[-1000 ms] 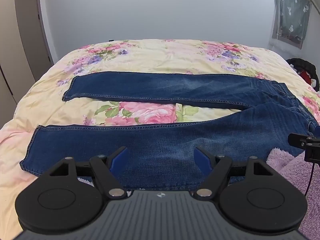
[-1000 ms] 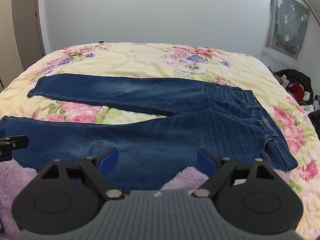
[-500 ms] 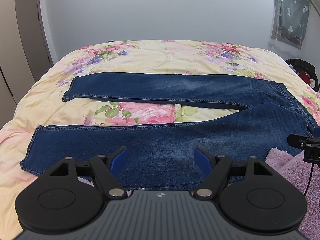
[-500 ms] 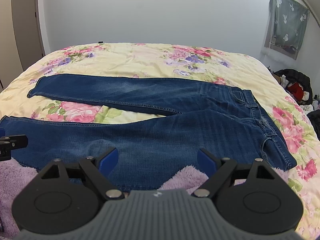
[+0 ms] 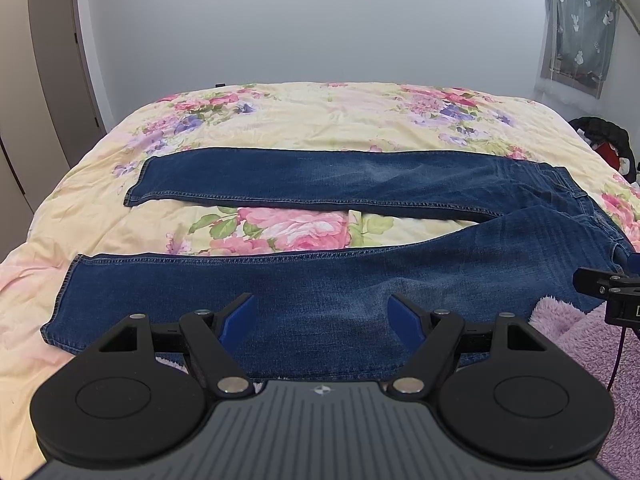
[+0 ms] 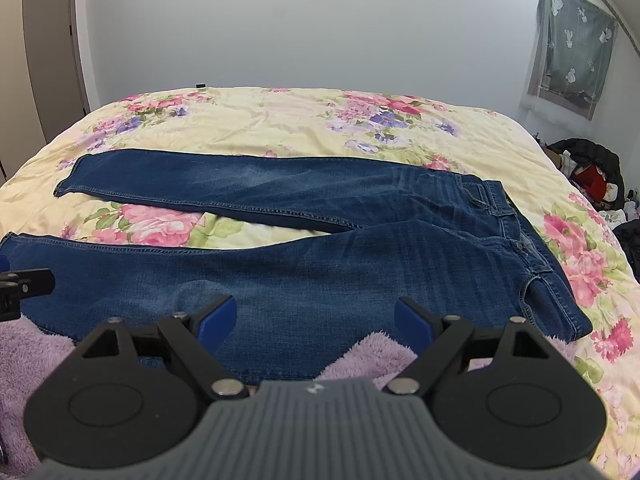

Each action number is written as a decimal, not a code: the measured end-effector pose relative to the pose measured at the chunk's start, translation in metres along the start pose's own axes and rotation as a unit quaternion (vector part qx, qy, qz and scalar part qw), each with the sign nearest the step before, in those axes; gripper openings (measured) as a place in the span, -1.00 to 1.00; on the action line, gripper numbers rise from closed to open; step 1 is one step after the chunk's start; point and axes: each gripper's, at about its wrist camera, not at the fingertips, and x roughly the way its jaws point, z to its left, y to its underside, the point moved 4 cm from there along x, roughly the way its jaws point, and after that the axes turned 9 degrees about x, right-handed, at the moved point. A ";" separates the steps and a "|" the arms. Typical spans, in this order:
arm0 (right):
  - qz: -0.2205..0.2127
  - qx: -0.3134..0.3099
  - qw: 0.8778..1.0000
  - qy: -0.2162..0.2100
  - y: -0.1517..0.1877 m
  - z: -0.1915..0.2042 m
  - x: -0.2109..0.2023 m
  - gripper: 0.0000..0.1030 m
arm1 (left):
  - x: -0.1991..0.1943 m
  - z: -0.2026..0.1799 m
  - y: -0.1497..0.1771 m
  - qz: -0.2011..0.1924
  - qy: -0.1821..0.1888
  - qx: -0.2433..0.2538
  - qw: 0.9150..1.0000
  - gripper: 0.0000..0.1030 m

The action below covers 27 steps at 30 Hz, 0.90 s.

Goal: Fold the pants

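Both claws, left (image 5: 322,316) and right (image 6: 316,318), are hovering spread over the jeans (image 6: 320,264) lying flat on the bed (image 6: 256,120), waistband at 3 o'clock.

- Jeans (image 5: 320,288) lie flat on the bed quilt (image 5: 320,120), ahead of both tools; legs run left, waistband (image 6: 516,232) right.
- Near leg directly ahead of left gripper (image 5: 322,316); far leg behind it, strip of quilt between them.
- Right gripper (image 6: 316,320) faces the thigh and seat; waistband ahead to its right.
- Fleece blanket (image 6: 360,352) under the near edge of the jeans, just below the right gripper.
- Clothes pile (image 6: 592,172) beyond the bed, far right; wall hanging (image 6: 572,40) above it.
- Door (image 5: 56,60) far left.
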 end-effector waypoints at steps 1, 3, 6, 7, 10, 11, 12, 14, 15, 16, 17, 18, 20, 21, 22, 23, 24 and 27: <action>0.000 0.000 1.000 0.001 0.000 0.001 0.000 0.60 | 0.000 0.000 0.000 0.000 0.000 0.000 1.000 0.70; 0.000 0.000 1.000 0.000 0.000 0.001 0.000 0.60 | -0.001 0.000 0.000 -0.001 0.000 0.000 1.000 0.70; 0.001 0.000 1.000 0.001 0.000 0.001 0.000 0.60 | -0.003 -0.001 -0.002 -0.001 0.000 0.002 1.000 0.70; 0.000 0.000 1.000 0.001 0.000 0.001 0.000 0.60 | -0.003 -0.001 -0.002 -0.002 0.000 0.002 1.000 0.70; 0.000 0.000 1.000 0.001 0.000 0.001 0.000 0.60 | -0.004 -0.002 -0.004 -0.003 0.001 0.002 1.000 0.70; 0.000 0.000 1.000 0.001 0.000 0.001 0.000 0.60 | -0.004 -0.002 -0.003 -0.003 0.001 0.002 1.000 0.70; 0.000 0.000 1.000 0.001 0.000 0.001 0.000 0.60 | -0.004 -0.003 -0.004 -0.003 0.001 0.002 1.000 0.70; 0.000 0.000 1.000 0.001 0.000 0.000 0.000 0.60 | -0.003 -0.002 -0.003 -0.003 0.002 0.002 1.000 0.70; 0.000 0.000 1.000 0.001 0.001 0.000 0.000 0.60 | -0.003 -0.003 -0.003 -0.003 0.002 0.003 1.000 0.70; 0.001 0.000 1.000 0.001 0.001 0.000 0.001 0.60 | -0.003 -0.003 -0.003 -0.003 0.003 0.003 1.000 0.70; 0.001 0.000 1.000 0.001 0.001 0.000 0.001 0.60 | -0.002 -0.003 -0.002 -0.002 0.003 0.003 1.000 0.70; 0.001 0.000 1.000 0.001 0.001 0.000 0.001 0.60 | -0.002 -0.004 -0.002 -0.002 0.004 0.003 1.000 0.70; 0.001 0.000 1.000 0.002 0.000 0.000 0.000 0.60 | -0.002 -0.004 -0.002 -0.002 0.005 0.004 1.000 0.70; 0.001 0.000 1.000 0.002 0.000 0.000 0.000 0.60 | -0.002 -0.004 -0.002 -0.002 0.004 0.003 1.000 0.70; 0.001 0.000 1.000 0.002 0.000 0.000 0.000 0.60 | -0.002 -0.004 -0.002 -0.003 0.005 0.003 1.000 0.70; 0.001 0.001 1.000 0.002 -0.001 0.000 0.000 0.60 | -0.002 -0.004 -0.002 -0.002 0.005 0.003 1.000 0.70; 0.002 0.001 1.000 0.001 0.000 0.000 0.000 0.60 | -0.002 -0.004 -0.002 -0.001 0.005 0.004 1.000 0.70; 0.003 0.001 1.000 0.000 0.000 0.001 0.000 0.60 | -0.001 -0.005 -0.001 0.001 0.008 0.004 1.000 0.70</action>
